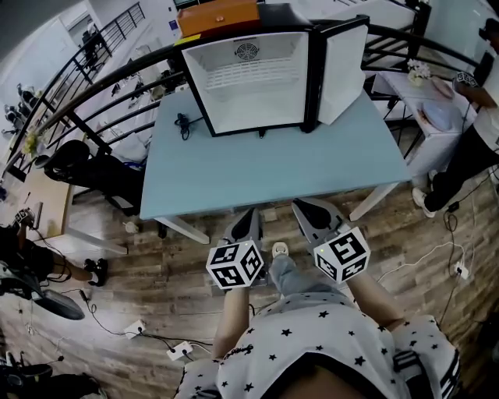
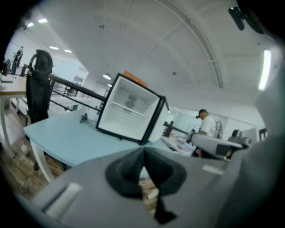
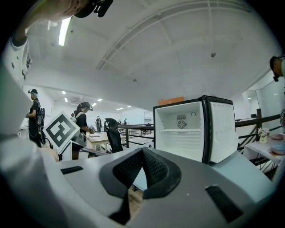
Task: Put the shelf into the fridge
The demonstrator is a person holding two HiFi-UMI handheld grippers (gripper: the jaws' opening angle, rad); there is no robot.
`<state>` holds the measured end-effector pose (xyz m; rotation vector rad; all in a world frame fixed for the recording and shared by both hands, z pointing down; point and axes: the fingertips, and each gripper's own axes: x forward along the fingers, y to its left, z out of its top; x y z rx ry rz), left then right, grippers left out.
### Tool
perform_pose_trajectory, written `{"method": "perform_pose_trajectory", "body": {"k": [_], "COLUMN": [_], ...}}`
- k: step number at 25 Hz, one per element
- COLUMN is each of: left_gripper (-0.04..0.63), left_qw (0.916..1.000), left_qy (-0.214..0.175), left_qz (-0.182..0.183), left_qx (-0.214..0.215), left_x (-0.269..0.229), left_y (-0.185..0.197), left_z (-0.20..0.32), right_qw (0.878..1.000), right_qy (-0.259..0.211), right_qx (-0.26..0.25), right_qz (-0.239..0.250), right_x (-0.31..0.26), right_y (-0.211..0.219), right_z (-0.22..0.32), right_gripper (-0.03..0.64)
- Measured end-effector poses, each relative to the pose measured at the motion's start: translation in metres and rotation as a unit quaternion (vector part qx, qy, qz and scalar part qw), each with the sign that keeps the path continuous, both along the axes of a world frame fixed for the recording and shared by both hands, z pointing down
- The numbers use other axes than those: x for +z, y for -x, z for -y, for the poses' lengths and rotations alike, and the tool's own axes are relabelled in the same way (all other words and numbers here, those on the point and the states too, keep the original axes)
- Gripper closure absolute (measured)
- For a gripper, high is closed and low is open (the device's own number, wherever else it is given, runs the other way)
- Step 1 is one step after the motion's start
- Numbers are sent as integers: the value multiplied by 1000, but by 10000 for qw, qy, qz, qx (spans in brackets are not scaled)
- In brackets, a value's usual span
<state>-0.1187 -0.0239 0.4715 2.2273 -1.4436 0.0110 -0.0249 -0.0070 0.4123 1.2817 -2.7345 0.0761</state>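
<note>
A small white fridge (image 1: 253, 78) stands at the far side of the light blue table (image 1: 265, 171), its door (image 1: 343, 66) swung open to the right. A white wire shelf (image 1: 253, 75) lies across the inside, in the upper half. The fridge (image 3: 191, 129) and shelf (image 3: 180, 130) also show in the right gripper view, and the fridge (image 2: 129, 113) shows in the left gripper view. Both grippers hang in front of the table's near edge, close to the person's body. My left gripper (image 1: 251, 222) (image 2: 143, 150) and right gripper (image 1: 308, 210) (image 3: 142, 150) are shut with nothing in them.
An orange box (image 1: 218, 15) lies on top of the fridge. A black cable (image 1: 183, 123) rests on the table at the fridge's left. A black railing (image 1: 117, 78) runs behind. A white side table (image 1: 425, 101) and a person (image 1: 475, 140) are at the right, a black chair (image 1: 70, 160) at the left.
</note>
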Motion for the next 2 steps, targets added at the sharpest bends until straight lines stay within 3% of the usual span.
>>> {"method": "perform_pose_trajectory", "body": {"k": [2], "left_gripper": [592], "left_qw": [10000], "left_qy": [-10], "left_qz": [-17], "left_qx": [-6], "left_x": [0], "left_y": [0], "left_z": [0], "right_qw": [10000], "right_qy": [-25], "right_qx": [-4], "right_qz": [-20], "right_x": [-1], "right_y": [0], "right_z": [0], "right_gripper": [597]}}
